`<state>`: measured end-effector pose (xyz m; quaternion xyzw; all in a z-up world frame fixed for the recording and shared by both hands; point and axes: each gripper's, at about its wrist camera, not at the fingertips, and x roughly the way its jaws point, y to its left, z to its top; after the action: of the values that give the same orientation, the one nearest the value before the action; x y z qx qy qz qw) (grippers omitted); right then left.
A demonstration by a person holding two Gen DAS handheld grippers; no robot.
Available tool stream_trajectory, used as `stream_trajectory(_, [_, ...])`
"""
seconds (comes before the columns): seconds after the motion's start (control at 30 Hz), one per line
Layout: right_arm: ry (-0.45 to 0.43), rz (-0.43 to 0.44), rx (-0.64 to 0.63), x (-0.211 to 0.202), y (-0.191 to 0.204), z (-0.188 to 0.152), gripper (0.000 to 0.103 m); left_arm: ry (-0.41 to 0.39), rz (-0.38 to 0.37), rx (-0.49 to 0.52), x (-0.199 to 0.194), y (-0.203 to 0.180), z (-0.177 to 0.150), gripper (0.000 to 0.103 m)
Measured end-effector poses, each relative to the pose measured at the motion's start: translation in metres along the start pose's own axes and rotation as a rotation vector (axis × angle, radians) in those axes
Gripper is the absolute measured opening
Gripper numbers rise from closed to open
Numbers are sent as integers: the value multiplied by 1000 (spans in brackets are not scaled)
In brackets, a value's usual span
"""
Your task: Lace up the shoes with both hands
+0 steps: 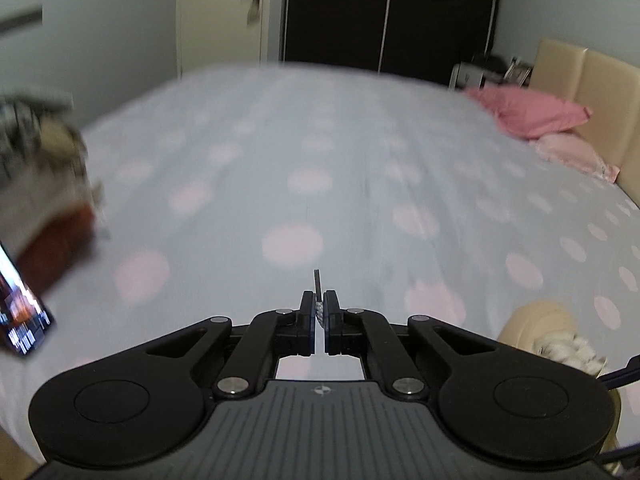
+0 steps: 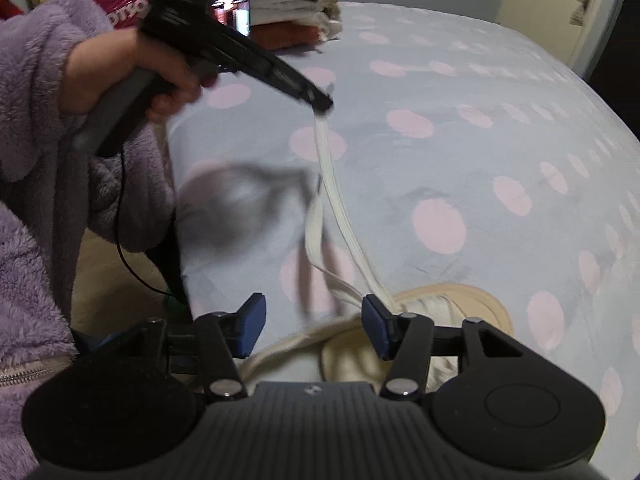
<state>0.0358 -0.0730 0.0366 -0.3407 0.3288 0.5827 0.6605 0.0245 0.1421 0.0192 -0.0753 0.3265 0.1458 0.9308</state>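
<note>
Hardly any legible text

A red-and-white bag [image 2: 128, 4] behind the purple sleeve [image 2: 48, 80] shows white letters that seem to read "otso", cut off by the sleeve. The phone screen [image 2: 232, 14] by the folded laundry glows, but its contents are too blurred to read in either view.

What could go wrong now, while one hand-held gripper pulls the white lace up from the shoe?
1. The left hand-held gripper pinches the white lace only near its tip, so it may slip out.
2. The lace runs taut to the beige shoe; nothing holds the shoe, so it may lift or tip.
3. The right hand-held gripper is open with a loose loop nearby and could snag it.
</note>
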Motion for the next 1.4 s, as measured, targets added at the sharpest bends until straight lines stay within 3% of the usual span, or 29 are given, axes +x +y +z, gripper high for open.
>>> stream_trajectory(0.13, [-20, -49, 73, -14, -15, -10, 57, -93, 11, 91, -18, -13, 6, 2])
stream_trajectory(0.47, [-31, -113, 272, -31, -40, -47, 55, -187, -174, 434, -38, -91, -5, 2])
stream_trajectory(0.67, [-39, -74, 346, -27, -42, -60, 35, -156, -308, 682, -45, -145, -28, 2])
stream_trajectory(0.73, [-49, -59, 368, -26, -44, -61, 34, -148, -338, 746, -48, -160, -37, 2])
stream_trajectory(0.83, [-57, -47, 380, -24, -43, -59, 33, -142, -373, 805, -49, -175, -48, 2])
stream_trajectory(0.9, [-51, -58, 382, -21, -42, -58, 17, -130, -395, 830, -47, -181, -53, 2])
stream_trajectory(1.0, [-49, -51, 411, -22, -46, -62, 9, -111, -427, 868, -45, -190, -61, 2])
stream_trajectory(1.17, [-28, -58, 461, -19, -55, -73, 8, -64, -468, 971, -41, -206, -79, 2])
stream_trajectory(1.4, [-18, -43, 535, -13, -63, -84, 9, 26, -457, 1070, -20, -229, -98, 2])
